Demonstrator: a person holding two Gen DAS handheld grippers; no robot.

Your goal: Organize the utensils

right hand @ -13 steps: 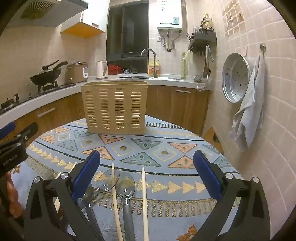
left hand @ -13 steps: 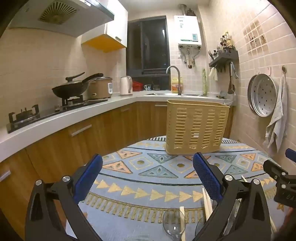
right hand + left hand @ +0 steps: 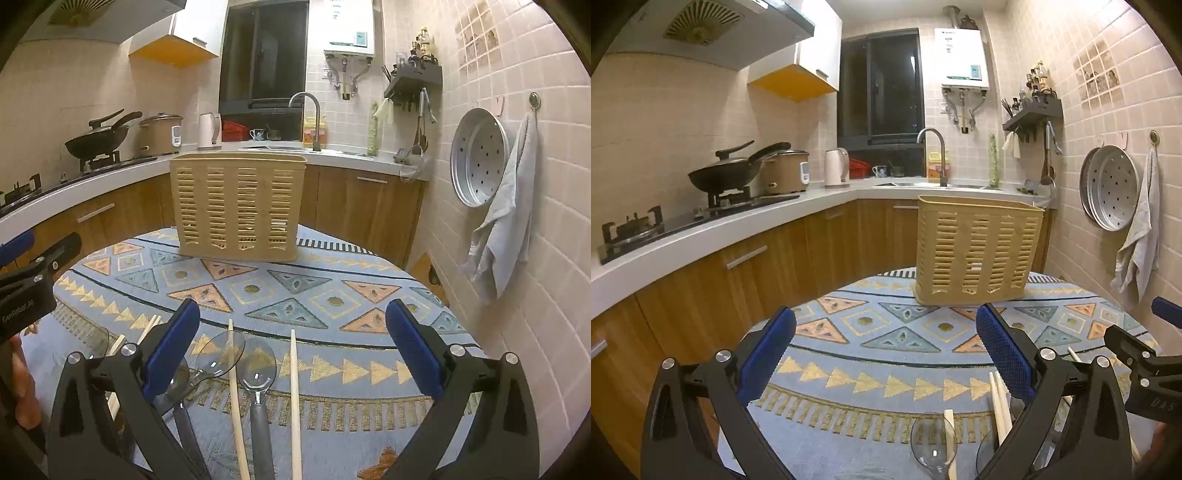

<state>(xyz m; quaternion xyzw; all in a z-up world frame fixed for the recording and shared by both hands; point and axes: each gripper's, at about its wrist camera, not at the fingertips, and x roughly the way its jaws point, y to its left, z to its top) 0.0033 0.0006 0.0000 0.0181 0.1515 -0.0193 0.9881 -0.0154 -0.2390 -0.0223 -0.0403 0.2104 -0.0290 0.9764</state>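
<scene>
We note a round table [image 3: 332, 266] under a patterned blue cloth; all places below are given from the basket. The slatted yellow basket [image 3: 238, 208] stands upright at the table's far edge, and through its slats we see nothing inside. Both grippers hang above the near side, well short of the basket. The left gripper [image 3: 884, 350] has its jaws spread wide with nothing between them; the right gripper [image 3: 293, 343] likewise, jaws wide and not pressing on anything. The utensils lie loose on the cloth at the near edge, well apart from the basket. Two pale chopsticks [image 3: 295, 398] lie nearly parallel, pointing toward the basket. Between them lies a clear spoon [image 3: 258, 363] with a grey handle. A second clear spoon [image 3: 221, 353] lies just left of it. More chopsticks [image 3: 149, 326] show farther left.
</scene>
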